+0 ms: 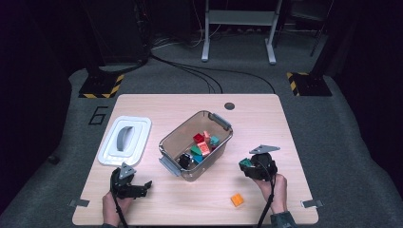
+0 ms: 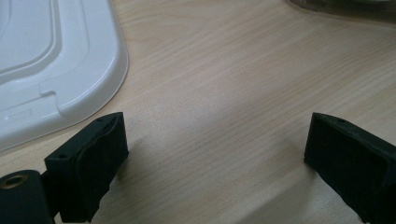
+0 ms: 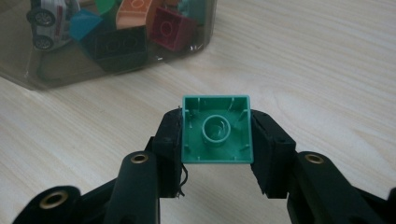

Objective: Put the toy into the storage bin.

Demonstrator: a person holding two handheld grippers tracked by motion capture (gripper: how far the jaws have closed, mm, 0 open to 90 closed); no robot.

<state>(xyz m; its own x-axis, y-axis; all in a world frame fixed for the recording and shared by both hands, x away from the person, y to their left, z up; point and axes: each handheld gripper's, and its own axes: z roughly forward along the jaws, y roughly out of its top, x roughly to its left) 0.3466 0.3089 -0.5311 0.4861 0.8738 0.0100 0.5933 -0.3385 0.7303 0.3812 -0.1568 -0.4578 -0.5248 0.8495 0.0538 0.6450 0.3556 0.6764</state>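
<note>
Two tools show at the frame's bottom: the right tool (image 3: 217, 140) clamps a green brick (image 3: 216, 130); the left tool (image 2: 215, 163) gapes over bare desk (image 2: 224, 84).

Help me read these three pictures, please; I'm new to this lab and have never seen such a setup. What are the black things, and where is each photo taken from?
A person sits at a wooden table, holding a black two-jaw tool in each hand. The high view looks down from above. Each other view comes from a camera riding on one tool. The left tool is open and holds nothing, beside a white lid. The right tool grips a green brick. A clear bin holds coloured bricks and a toy car; an orange brick lies loose.
</note>
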